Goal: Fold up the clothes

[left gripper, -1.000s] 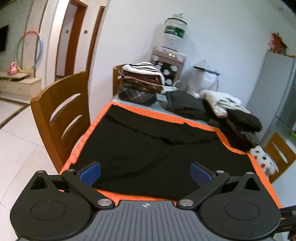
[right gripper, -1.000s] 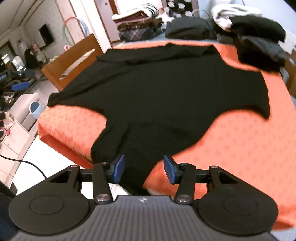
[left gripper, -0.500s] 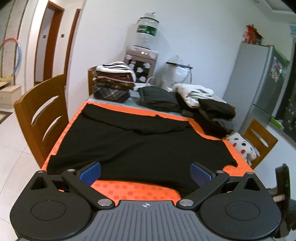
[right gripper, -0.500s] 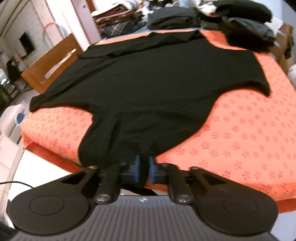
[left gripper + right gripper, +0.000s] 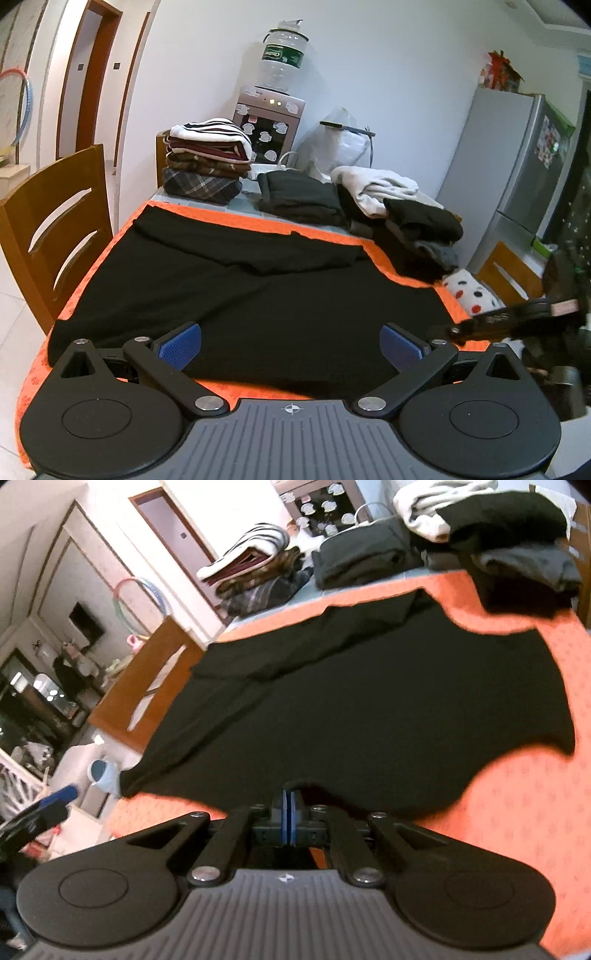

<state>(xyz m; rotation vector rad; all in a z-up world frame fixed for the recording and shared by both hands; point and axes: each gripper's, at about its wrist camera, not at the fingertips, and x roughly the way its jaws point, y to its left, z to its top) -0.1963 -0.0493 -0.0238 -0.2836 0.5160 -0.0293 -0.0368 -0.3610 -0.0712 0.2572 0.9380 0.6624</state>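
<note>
1. The right gripper (image 5: 287, 810) is closed. Its two blue pads pinch the near edge of the black shirt (image 5: 369, 709), and the cloth lifts up a little there.
2. The left gripper (image 5: 290, 345) is wide open. Nothing is between its blue pads (image 5: 177, 345). It hangs over the near edge of the shirt and does not touch it.
3. The black shirt lies spread flat on the orange cloth (image 5: 517, 812) that covers the table. It takes up most of the middle.
4. A strip of bare orange cloth shows along the near edge, and a big bare patch shows on the right side in the right wrist view.
5. The left edge of the shirt reaches the left edge of the table, just beside a wooden chair (image 5: 55, 229).
6. The far edge of the shirt is folded over in a long band, with a thin orange strip behind it.
7. At the far end sit a stack of folded clothes (image 5: 207, 162), a folded dark piece (image 5: 299, 195), and a loose pile of clothes (image 5: 406, 206) that crowds the far right corner.
8. Behind the table stand a water dispenser (image 5: 271, 122) and a fridge (image 5: 517, 166).
</note>
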